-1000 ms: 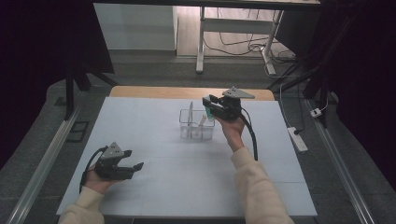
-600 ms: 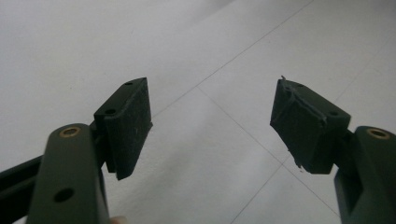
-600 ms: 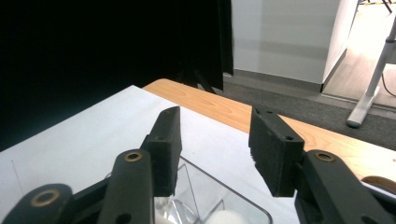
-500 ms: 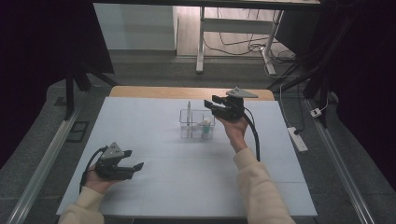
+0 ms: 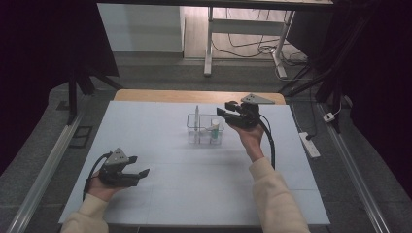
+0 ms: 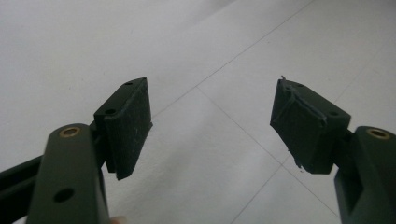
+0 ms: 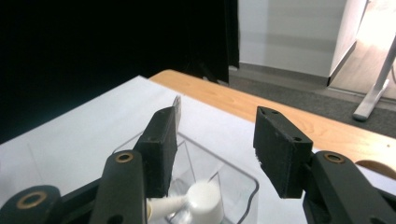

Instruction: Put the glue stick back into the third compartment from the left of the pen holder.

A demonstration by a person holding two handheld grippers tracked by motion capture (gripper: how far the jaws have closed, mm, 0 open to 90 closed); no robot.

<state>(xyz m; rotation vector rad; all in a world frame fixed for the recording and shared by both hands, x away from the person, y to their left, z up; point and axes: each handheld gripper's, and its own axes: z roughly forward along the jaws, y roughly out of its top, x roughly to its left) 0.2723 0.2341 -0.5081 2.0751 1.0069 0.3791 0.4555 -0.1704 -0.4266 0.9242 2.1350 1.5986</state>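
A clear plastic box (image 5: 193, 136) with compartments stands at the middle back of the white table (image 5: 194, 189). A white-capped tube (image 5: 214, 129) leans in its right compartment, and a thin upright piece (image 5: 197, 115) rises from its left side. My right gripper (image 5: 226, 109) is open, held just right of and above the box, jaws pointing left. In the right gripper view the open right gripper (image 7: 215, 149) frames the box (image 7: 238, 186), with the tube's cap (image 7: 201, 200) below the left jaw. My left gripper (image 5: 138, 165) is open and holds nothing near the front left; it (image 6: 212, 126) faces bare table.
A wooden strip (image 5: 145, 95) edges the table's back. A power strip (image 5: 309, 144) lies on the floor to the right and a metal rail (image 5: 43, 170) runs along the left. Desk legs (image 5: 209, 43) and cables stand far behind.
My right gripper has drawn slightly right, off the box. The white-capped tube now shows standing in the box. The left gripper has stayed put.
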